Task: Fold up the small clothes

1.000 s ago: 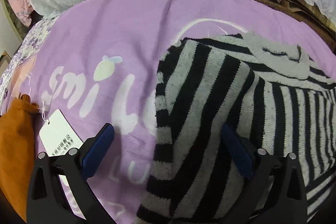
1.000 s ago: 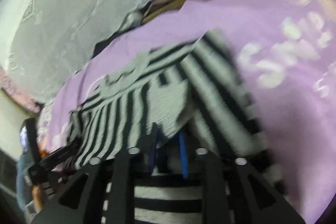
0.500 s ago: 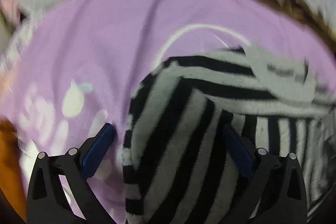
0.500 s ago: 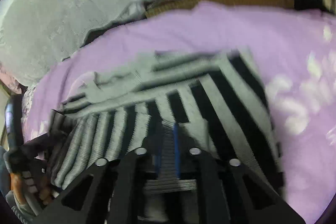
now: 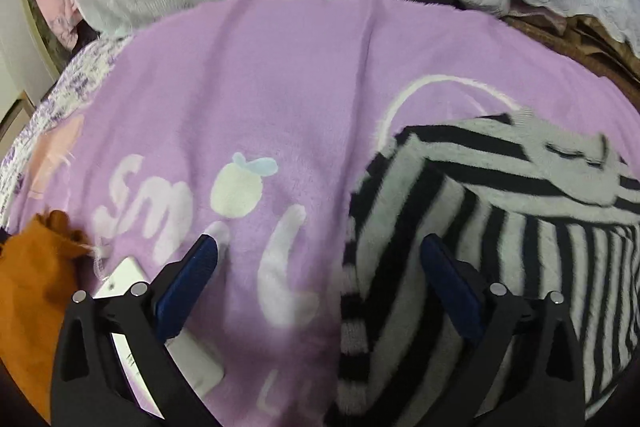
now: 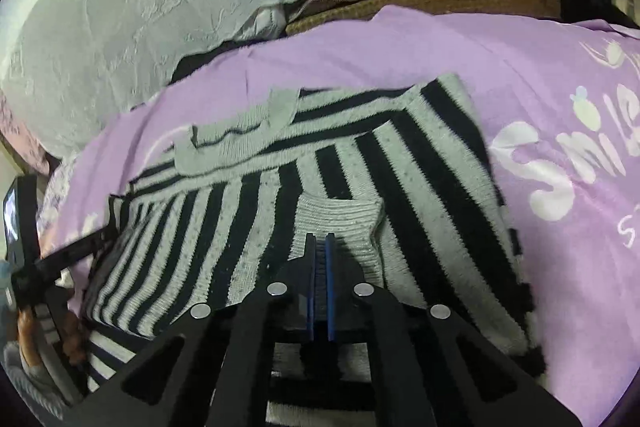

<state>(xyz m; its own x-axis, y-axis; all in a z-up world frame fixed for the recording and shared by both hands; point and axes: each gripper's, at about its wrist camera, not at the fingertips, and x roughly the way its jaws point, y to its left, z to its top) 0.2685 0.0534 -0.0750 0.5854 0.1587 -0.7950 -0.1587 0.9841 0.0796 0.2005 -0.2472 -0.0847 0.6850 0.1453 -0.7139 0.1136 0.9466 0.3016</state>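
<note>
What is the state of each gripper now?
Left gripper: open, holding nothing.
Right gripper: shut on the cuff of the striped sweater.

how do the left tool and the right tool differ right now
The left tool stands wide open, gripping nothing, half over the purple blanket; the right tool is shut, pinching a grey ribbed edge of the striped sweater. The left sits at the sweater's edge, the right over its middle. Both have blue pads and point down at the sweater.
</note>
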